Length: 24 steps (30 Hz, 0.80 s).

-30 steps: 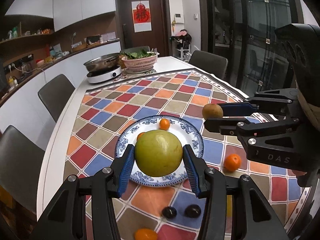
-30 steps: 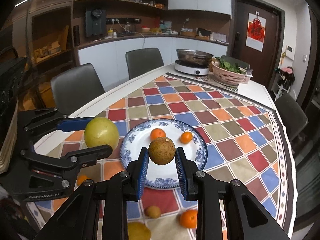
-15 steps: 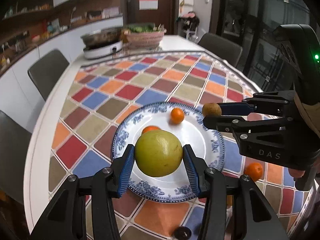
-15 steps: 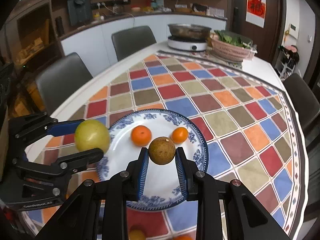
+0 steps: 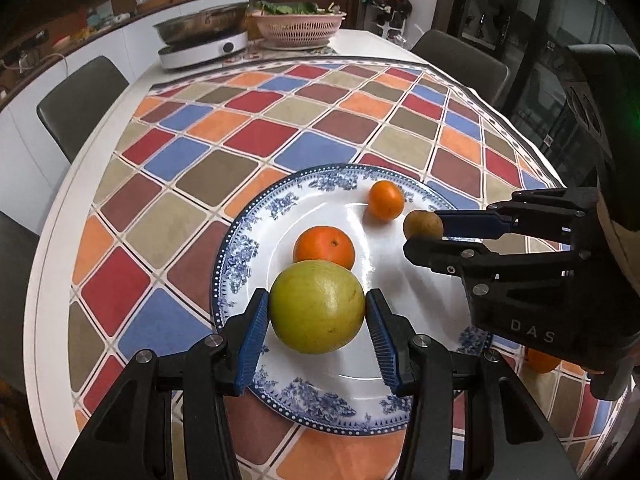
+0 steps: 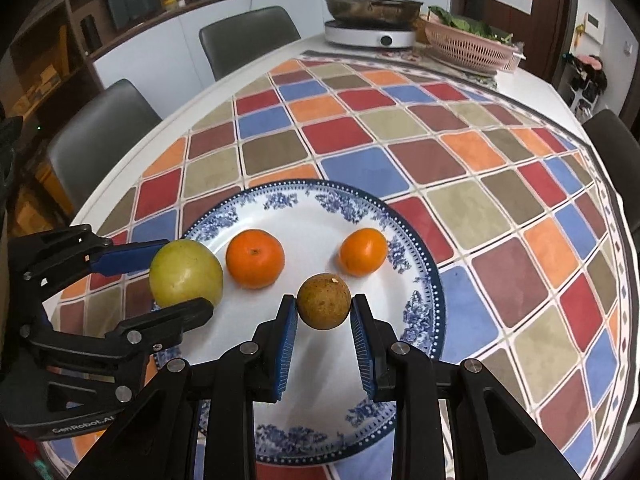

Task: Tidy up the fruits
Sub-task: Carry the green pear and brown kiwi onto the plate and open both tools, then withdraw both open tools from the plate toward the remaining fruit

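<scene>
Left claw (image 5: 317, 322) is gripping the green-yellow fruit (image 5: 317, 306) over the plate (image 5: 248, 240) — low, for a soft set-down. Right claw (image 6: 323, 320) is pinching the small brown fruit (image 6: 324, 301) beside the two oranges (image 6: 255, 258) — you're grouping them on the surface.

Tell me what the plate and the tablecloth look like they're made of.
Plate: likely glazed ceramic; glossy white surface with light glare and a blue printed floral rim. Tablecloth: probably wipeable plastic or coated fabric; smooth, with a slight sheen and printed coloured squares, though the material stays uncertain.
</scene>
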Motion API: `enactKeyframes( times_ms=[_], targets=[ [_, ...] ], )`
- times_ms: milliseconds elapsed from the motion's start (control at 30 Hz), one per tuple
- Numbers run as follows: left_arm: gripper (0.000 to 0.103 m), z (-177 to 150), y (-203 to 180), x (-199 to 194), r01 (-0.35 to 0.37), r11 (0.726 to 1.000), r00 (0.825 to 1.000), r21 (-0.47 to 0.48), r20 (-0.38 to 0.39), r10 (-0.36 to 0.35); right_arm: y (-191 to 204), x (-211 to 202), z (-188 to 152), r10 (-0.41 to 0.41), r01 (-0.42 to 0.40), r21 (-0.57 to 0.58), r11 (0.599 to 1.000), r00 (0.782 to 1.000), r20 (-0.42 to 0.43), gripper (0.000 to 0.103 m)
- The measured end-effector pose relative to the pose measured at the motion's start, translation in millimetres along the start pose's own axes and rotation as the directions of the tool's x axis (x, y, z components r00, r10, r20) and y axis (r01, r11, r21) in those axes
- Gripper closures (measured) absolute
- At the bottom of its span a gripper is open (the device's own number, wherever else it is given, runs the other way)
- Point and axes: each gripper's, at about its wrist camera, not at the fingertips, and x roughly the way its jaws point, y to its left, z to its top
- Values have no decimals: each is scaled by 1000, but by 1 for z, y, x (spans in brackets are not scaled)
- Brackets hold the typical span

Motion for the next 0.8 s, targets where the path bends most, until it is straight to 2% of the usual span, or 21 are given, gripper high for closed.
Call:
enactKeyframes(
  times_ms=[333, 400, 433, 467, 633, 800],
  targets=[
    [55, 11, 3, 1, -5, 1000, 1000, -12, 21, 5, -5, 12, 2, -9, 9, 17, 1000, 1000, -15, 74],
    [55, 12, 3, -4, -13, 1000, 999, -11, 32, 13, -5, 11, 3, 0, 0, 23, 1000, 1000, -16, 71],
    [54, 12, 3, -6, -19, 1000, 999, -12, 36, 19, -5, 10, 3, -1, 1, 27, 1000, 1000, -13, 62],
    [54, 11, 4, -9, -24, 1000, 999, -13, 38, 24, -6, 7, 3, -4, 4, 31, 999, 1000, -4, 58],
    [52, 3, 3, -28, -56, 998, 996, -16, 63, 57, -4, -13, -1, -43, 42, 25, 999, 998, 40, 58],
    [48, -5, -4, -53, -93, 996, 990, -5, 109, 93, 0, -37, -8, -55, 53, 25, 998, 995, 89, 52]
  ],
)
